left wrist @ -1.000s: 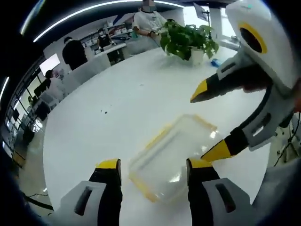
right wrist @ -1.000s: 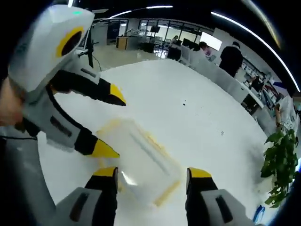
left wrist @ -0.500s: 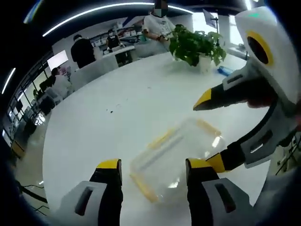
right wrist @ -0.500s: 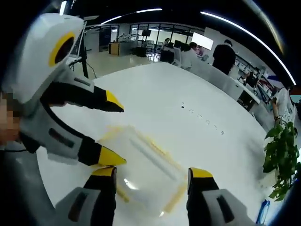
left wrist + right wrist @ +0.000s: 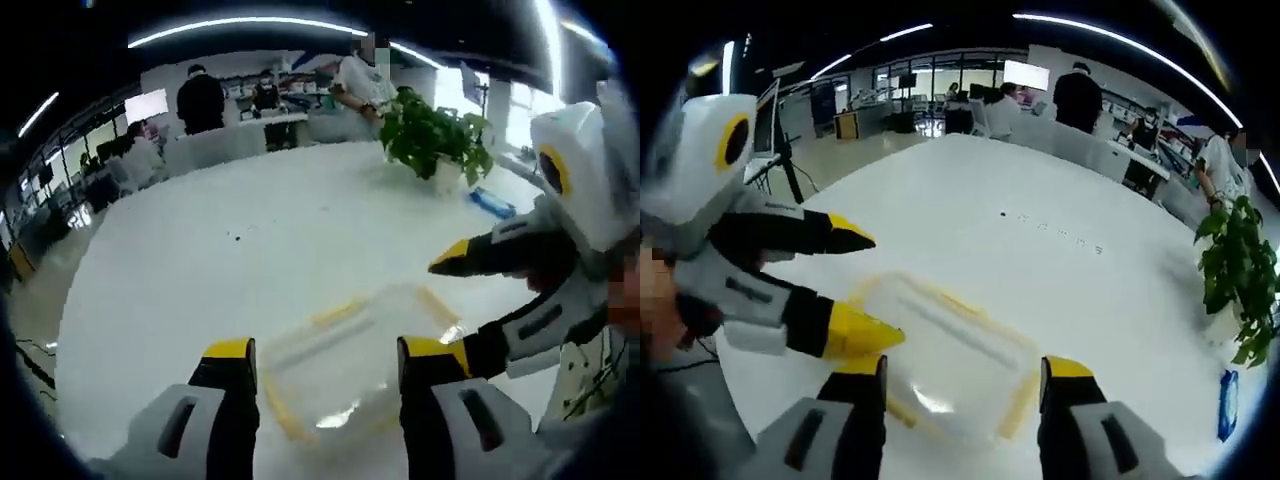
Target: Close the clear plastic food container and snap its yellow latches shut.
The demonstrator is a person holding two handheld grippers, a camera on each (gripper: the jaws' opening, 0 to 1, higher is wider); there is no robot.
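Your two grippers hover over the clear food container on the white tabletop, its lid on and its yellow latches lying flat along the edges. In the left gripper view, your left gripper has its jaws spread wide and holding nothing, the container lying between and just beyond their yellow tips; the right gripper reaches in from the right, one tip at the container's far corner. In the right gripper view, the right gripper is likewise released, the container between its tips, and the left gripper comes in from the left with one tip over the box. Compared with a second ago, the container sits flatter and farther back in both views, and the potted plant has shifted right.
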